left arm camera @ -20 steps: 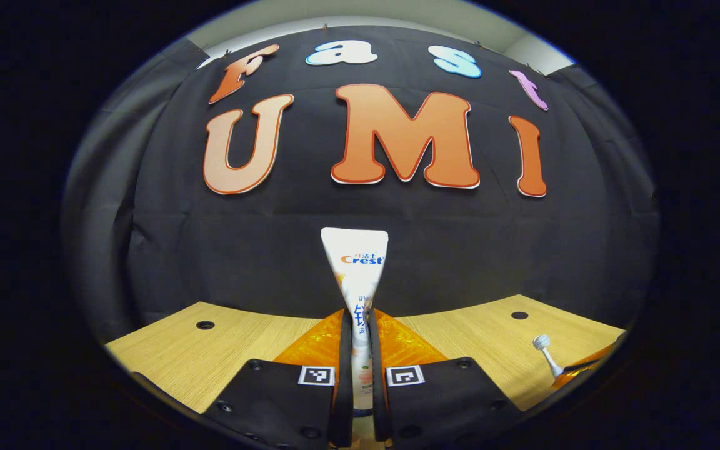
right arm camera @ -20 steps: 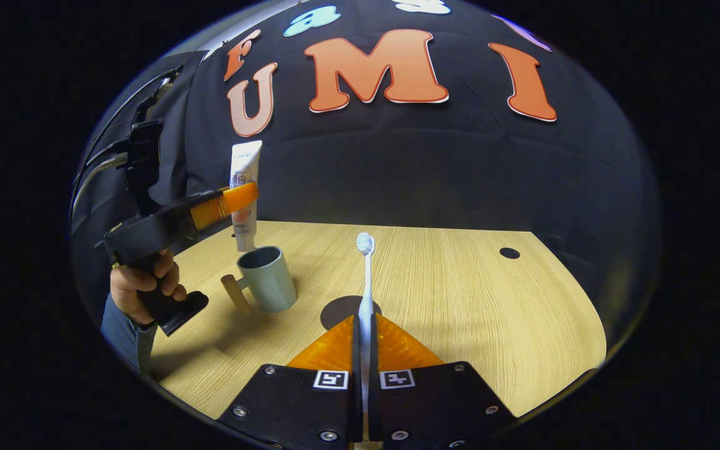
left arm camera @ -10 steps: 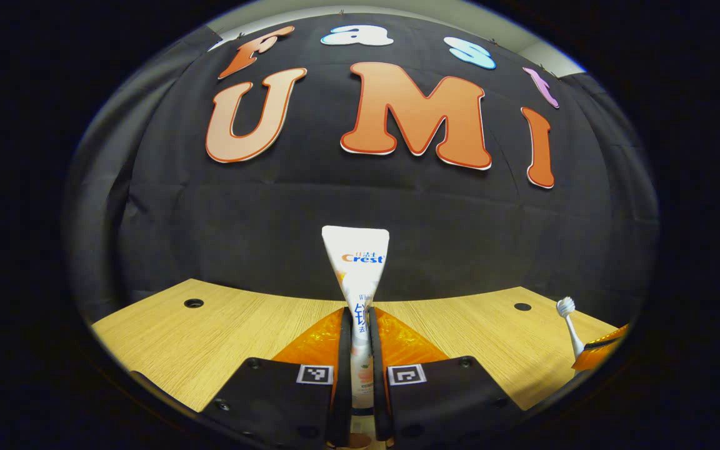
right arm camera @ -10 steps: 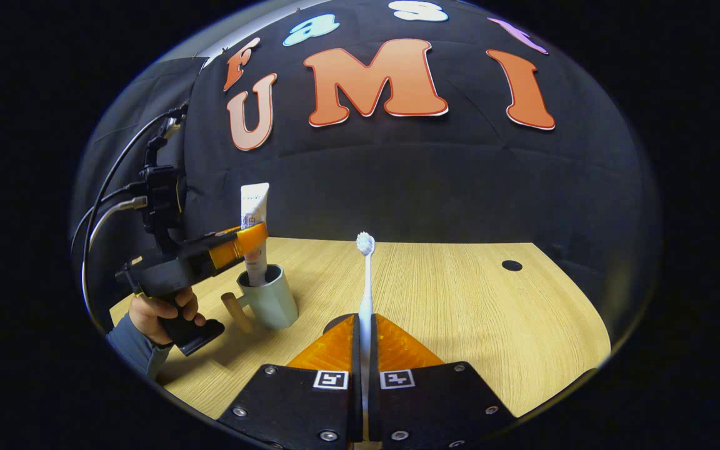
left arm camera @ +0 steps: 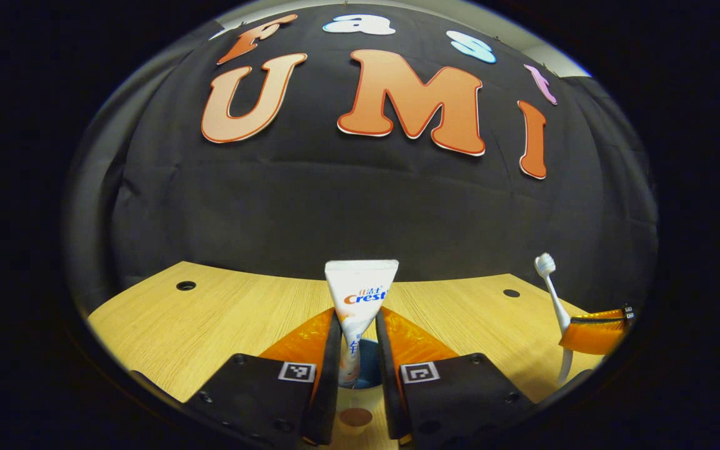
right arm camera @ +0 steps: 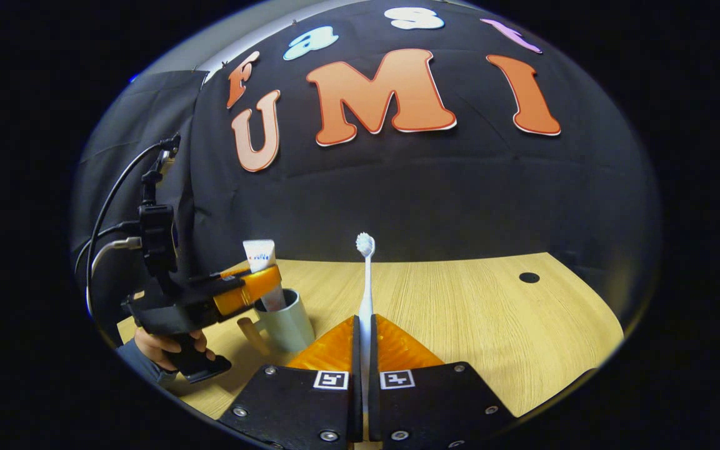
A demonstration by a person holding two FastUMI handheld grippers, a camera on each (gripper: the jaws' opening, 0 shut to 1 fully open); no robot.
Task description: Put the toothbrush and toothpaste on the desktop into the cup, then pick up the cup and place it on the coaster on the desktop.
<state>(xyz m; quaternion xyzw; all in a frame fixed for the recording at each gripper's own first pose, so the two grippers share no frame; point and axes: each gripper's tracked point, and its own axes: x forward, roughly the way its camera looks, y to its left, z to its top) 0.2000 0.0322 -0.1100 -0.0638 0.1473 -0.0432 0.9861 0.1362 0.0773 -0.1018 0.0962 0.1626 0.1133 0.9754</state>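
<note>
A white toothpaste tube (left arm camera: 360,294) stands upright with its lower end inside the grey-green cup (right arm camera: 285,325), which has a wooden handle (right arm camera: 249,331). My left gripper (left arm camera: 357,314) sits open around the tube, its fingers slightly apart from the tube's sides. In the right gripper view the left gripper (right arm camera: 254,290) hovers just over the cup's rim. My right gripper (right arm camera: 365,319) is shut on a white toothbrush (right arm camera: 366,281), held upright with the bristles on top, to the right of the cup. The left gripper view has this toothbrush (left arm camera: 550,287) and the right gripper (left arm camera: 591,334) at its right edge.
The wooden desktop (right arm camera: 472,325) has a small dark hole (right arm camera: 529,277) at the back right and another (left arm camera: 185,285) at the back left. A person's hand (right arm camera: 172,350) holds the left gripper's grip, with cables running up behind it. The black cloth wall closes the back.
The left gripper came down over the cup and its fingers parted. The tube slid lower between them into the cup. The right gripper with the toothbrush moved closer to the cup.
</note>
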